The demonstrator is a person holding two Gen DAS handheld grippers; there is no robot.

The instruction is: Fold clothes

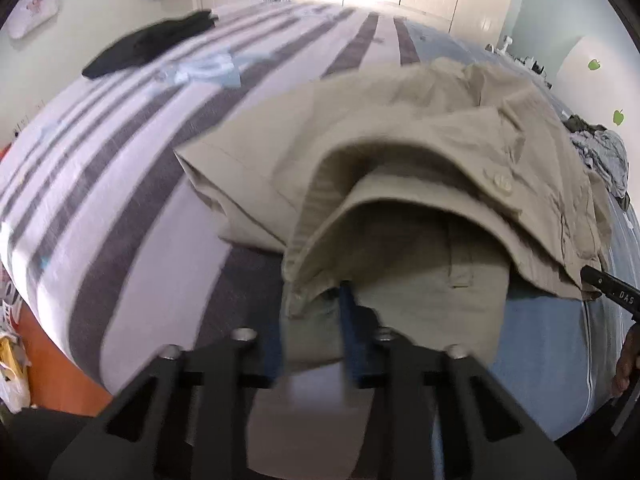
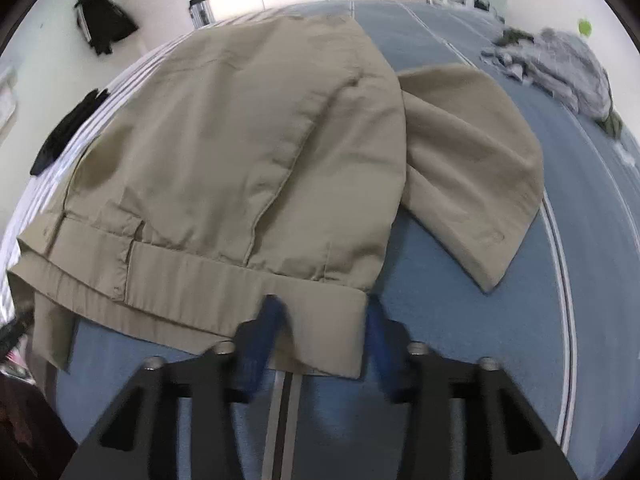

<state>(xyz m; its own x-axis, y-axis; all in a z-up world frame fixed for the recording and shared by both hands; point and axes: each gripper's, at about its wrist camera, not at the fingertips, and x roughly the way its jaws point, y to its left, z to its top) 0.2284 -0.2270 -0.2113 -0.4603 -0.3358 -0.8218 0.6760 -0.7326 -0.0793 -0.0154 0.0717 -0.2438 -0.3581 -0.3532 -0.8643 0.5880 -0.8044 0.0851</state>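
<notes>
**Both grippers at the waistband of the trousers**

You held both grippers tilted steeply down over the bed (image 2: pixel 460 280). The khaki trousers (image 2: pixel 240 160) lay across the blue and striped cover, waistband nearest you, one leg end flopped out to the right. Your left gripper (image 1: pixel 316 316) was clenched on the waistband corner, cloth bunched between its blue fingers (image 1: pixel 352 320). Your right gripper (image 2: pixel 320 320) straddled the waistband's right corner, fingers either side; whether its pads pressed the cloth, you couldn't tell through the blur.
</notes>
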